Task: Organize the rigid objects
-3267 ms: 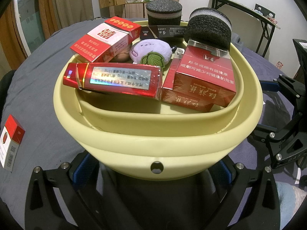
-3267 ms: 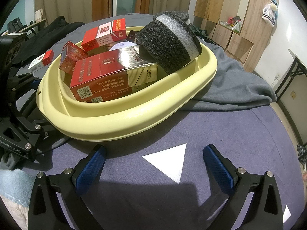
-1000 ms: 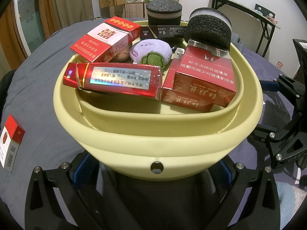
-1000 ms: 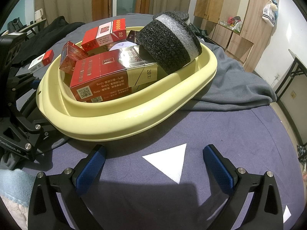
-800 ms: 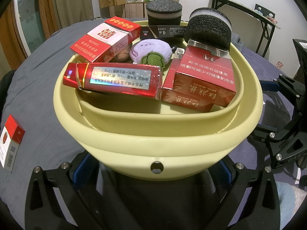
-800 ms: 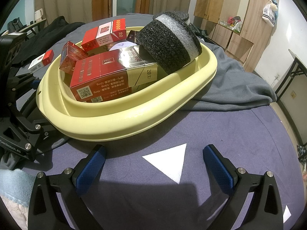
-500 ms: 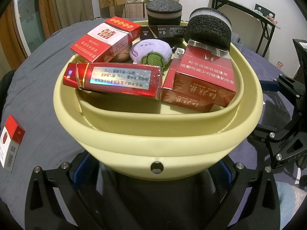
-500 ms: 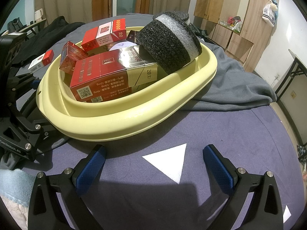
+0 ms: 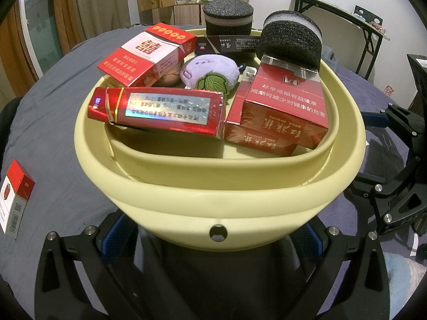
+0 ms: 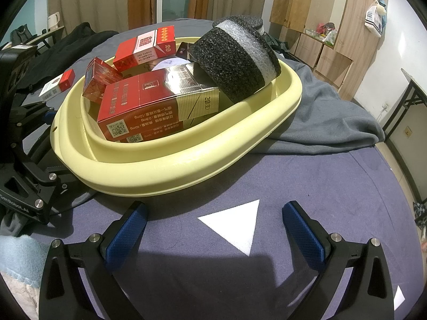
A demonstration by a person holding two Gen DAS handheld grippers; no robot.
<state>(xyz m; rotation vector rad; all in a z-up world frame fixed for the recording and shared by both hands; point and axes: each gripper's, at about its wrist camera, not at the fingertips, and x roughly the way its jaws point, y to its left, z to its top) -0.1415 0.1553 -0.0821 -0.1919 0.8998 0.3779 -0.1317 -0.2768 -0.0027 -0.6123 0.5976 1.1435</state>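
Left wrist view: your left gripper [image 9: 217, 229] has its jaws spread wide, and the near wall of the yellow basin [image 9: 218, 194] fills the gap between them; whether the blue pads actually touch the wall is hard to say, since the basin hides them. Past the jaws, inside the basin, lie a foil-fronted red carton [image 9: 160, 112], a red carton with white lettering [image 9: 285, 109], a red-and-white pack [image 9: 146, 53], a purple plush [image 9: 210, 72] and a dark foam roll [image 9: 291, 44]. A second foam roll [image 9: 228, 17] stands at the far rim. One loose cigarette pack [image 9: 16, 200] lies on the cloth well to the left of the jaws, outside the basin. That is likely your next pick: back the jaws clear of the wall first, then square up to the pack's narrow sides.

Right wrist view: your right gripper [image 10: 214, 230] is also wide open and holds nothing. A white paper triangle [image 10: 234, 221] lies between its jaws, with the basin just beyond the left finger. Keep this gripper still and clear, or use it to steady the rim while the left one works.
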